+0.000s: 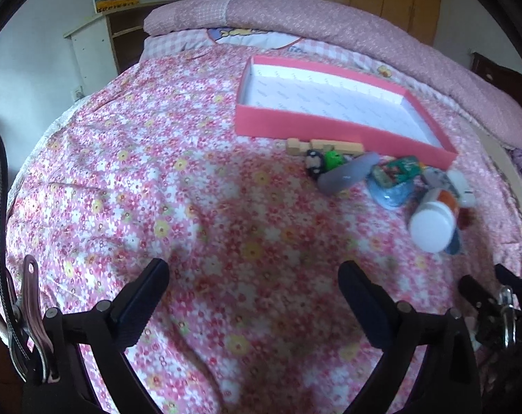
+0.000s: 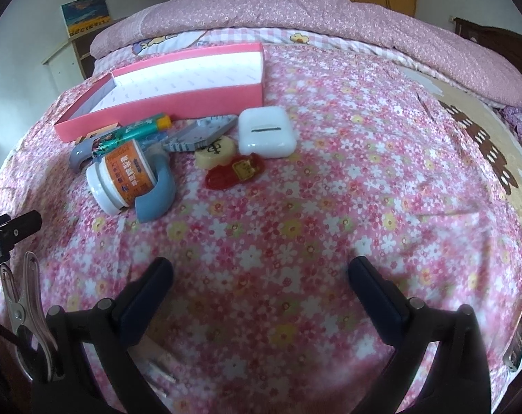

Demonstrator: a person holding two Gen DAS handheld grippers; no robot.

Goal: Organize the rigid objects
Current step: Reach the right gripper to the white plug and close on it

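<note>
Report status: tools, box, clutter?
Left tool and right tool open, empty. Shallow pink cardboard box empty. Small objects piled beside it; white earbud case nearest right tool.

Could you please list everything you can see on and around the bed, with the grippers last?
box: one, pink with white lining, on the bedspread, nothing in it.
bottle: one, white with orange label, on its side before the box.
case: one, white, right of the pile.
charm: one, red and gold, in front of the case.
wooden blocks: several, tan, against the box.
green figure: one, beside the blocks.
bedspread: one, pink floral.
left gripper: open, holding nothing.
right gripper: open, holding nothing.
</note>
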